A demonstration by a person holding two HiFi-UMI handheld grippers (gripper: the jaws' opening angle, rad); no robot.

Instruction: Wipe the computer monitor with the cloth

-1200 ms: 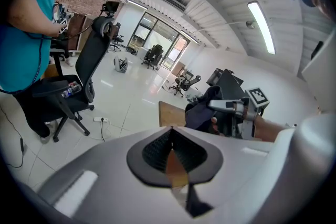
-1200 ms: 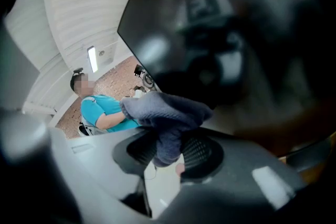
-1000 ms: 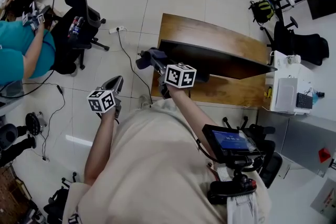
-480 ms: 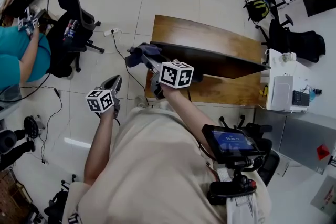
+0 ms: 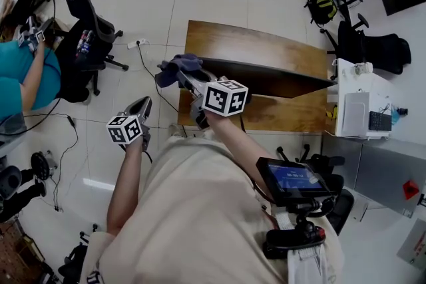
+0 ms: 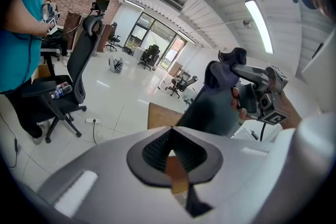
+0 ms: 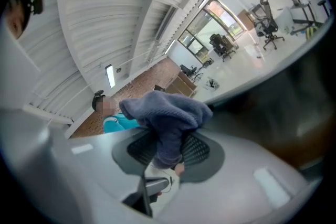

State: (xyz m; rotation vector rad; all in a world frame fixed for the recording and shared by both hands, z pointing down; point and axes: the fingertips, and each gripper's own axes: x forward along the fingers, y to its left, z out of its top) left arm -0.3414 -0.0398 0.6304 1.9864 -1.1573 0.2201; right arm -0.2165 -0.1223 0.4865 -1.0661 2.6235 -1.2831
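Note:
The computer monitor (image 5: 279,80) stands on a wooden desk (image 5: 266,46) and shows from above as a thin dark panel. My right gripper (image 5: 183,76) is shut on a blue-grey cloth (image 5: 174,68), held just off the monitor's left end. In the right gripper view the cloth (image 7: 168,118) bunches out of the jaws, with the dark monitor (image 7: 294,107) blurred at the right. My left gripper (image 5: 142,108) hangs shut and empty over the floor, left of the desk. Its own view looks at the monitor (image 6: 210,113) and the cloth (image 6: 226,68).
A black office chair (image 5: 86,30) and a seated person in teal (image 5: 20,76) are at the left. A power strip with a cable (image 5: 140,43) lies on the tiled floor. A white cabinet (image 5: 363,110) stands right of the desk, with another black chair (image 5: 373,50) behind it.
My right gripper has carried the cloth a little to the left, from the monitor's left edge to just beyond it. The left gripper has barely moved.

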